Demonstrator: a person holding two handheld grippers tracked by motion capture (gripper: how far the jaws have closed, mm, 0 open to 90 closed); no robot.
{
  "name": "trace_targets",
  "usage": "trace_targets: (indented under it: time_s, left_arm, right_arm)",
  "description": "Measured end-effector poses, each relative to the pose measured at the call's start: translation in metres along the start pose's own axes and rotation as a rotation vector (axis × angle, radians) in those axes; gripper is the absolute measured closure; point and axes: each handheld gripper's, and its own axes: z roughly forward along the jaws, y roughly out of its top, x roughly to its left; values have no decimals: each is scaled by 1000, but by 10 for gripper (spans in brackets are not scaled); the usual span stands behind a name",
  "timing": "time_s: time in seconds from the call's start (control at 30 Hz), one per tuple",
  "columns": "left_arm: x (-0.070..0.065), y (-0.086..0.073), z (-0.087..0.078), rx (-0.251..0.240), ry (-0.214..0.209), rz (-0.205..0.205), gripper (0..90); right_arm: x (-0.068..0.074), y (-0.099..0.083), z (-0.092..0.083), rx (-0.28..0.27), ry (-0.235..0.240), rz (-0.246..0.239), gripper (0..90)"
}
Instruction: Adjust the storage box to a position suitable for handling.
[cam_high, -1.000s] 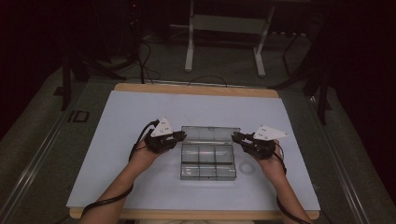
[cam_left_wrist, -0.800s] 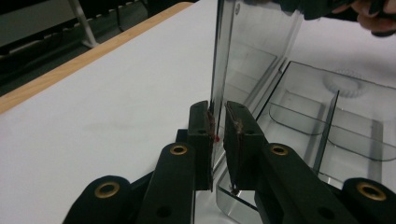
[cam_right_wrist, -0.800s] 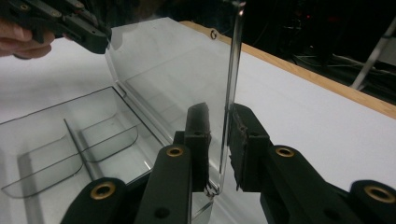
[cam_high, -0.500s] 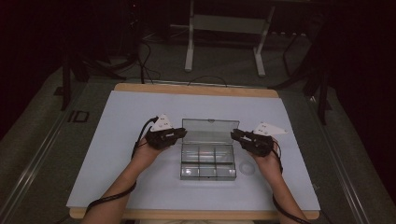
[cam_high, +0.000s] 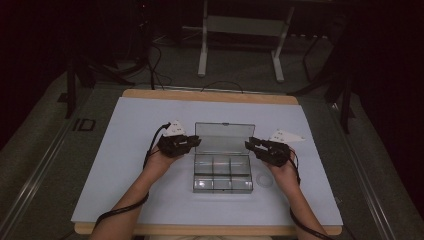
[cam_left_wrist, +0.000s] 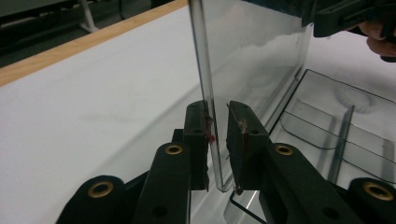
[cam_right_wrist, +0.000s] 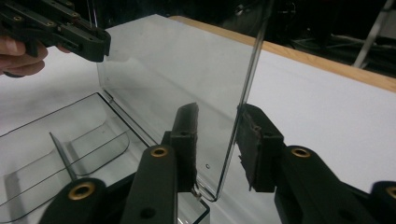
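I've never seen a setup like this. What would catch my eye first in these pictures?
Probably the clear plastic compartment box in the middle of the white table, its lid standing upright. A person reaches in from the near edge with a black left gripper and right gripper, one at each side edge of that lid. Up close, both pairs of jaws have just been opening: the lid edge sits between them with a gap showing.

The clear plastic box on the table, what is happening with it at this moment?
A person with a gripper in each hand has the clear box open on the white table, its lid standing upright. The left gripper and the right gripper each straddle one side edge of the lid. Their jaws have just been opening; the right ones plainly stand clear of the lid, the left ones by a narrower gap. The compartments look empty.
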Motion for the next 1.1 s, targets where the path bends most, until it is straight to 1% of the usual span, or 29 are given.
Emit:
trace_targets:
  time_s: [0.07,0.17,0.27,0.33,0.5,0.67,0.77,0.87,0.97,1.1]
  left_arm:
    - [1,0,2,3,9,-11,764]
    - [2,0,5,5,16,-25,749]
    - [2,1,8,7,25,-46,733]
    - [3,0,8,7,28,-54,727]
    - [3,0,10,6,39,-68,718]
    - [4,-2,11,2,40,-89,707]
    - [4,-2,13,13,44,-93,689]
    - [6,-4,16,18,44,-109,668]
    - [7,-5,18,19,41,-121,659]
    - [7,-6,22,32,49,-128,620]
  right_arm:
    - [0,1,3,6,-16,6,675]
    - [-1,2,5,16,-25,23,675]
    - [-2,3,8,33,-42,26,674]
    - [-2,4,10,40,-50,38,674]
    - [-4,3,13,44,-57,56,675]
    - [-5,2,16,55,-59,77,673]
    - [-5,1,18,66,-52,84,657]
    - [-6,-2,20,84,-52,94,650]
    - [-7,-3,22,91,-55,96,646]
    - [-7,-4,25,107,-60,109,631]
